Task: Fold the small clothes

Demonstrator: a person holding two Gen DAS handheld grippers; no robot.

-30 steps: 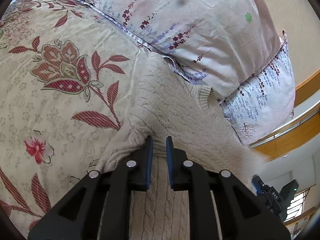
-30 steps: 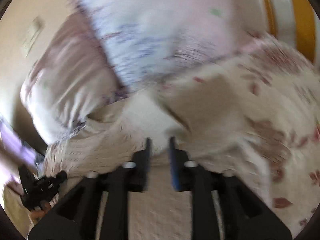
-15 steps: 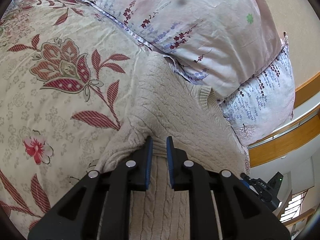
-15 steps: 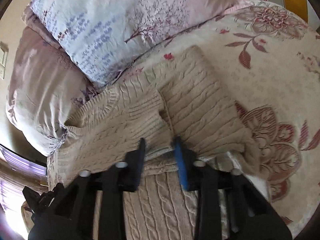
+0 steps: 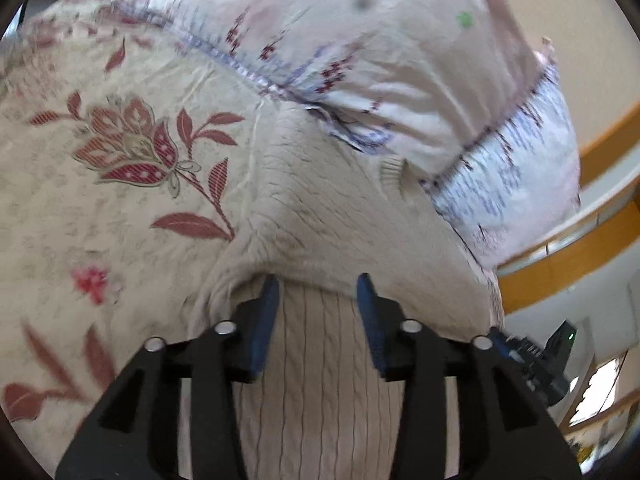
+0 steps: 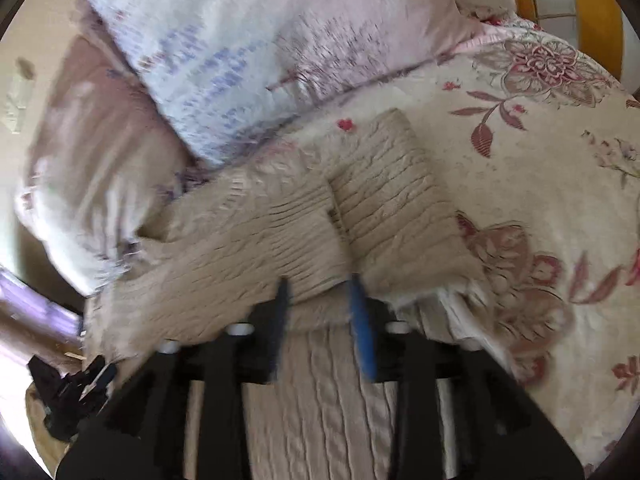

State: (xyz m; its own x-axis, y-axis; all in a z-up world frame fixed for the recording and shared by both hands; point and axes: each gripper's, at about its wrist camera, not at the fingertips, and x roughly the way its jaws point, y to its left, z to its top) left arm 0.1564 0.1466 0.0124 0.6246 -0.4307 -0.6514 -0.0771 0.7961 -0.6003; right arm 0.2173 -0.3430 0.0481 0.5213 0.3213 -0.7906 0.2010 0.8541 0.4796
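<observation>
The cream cable-knit sweater (image 6: 280, 240) lies part-folded on the floral bedspread (image 5: 100, 208), its far edge touching the pillows (image 5: 380, 60). My left hand-held gripper (image 5: 318, 284) stands wide over the knit, gripping nothing; my right hand-held gripper (image 6: 318, 286) is also parted at the folded edge. The knit looks soft, thick and floppy, so I'd pinch it at the doubled hem.

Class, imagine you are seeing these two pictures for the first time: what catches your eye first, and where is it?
First comes the beige cable-knit sweater, folded on the flowered bedspread just ahead of both tools. Next, the left hand-held gripper and right hand-held gripper stand out, black with blue pads, jaws parted over the knit. Behind the sweater, pale flower-print pillows are piled up.
</observation>
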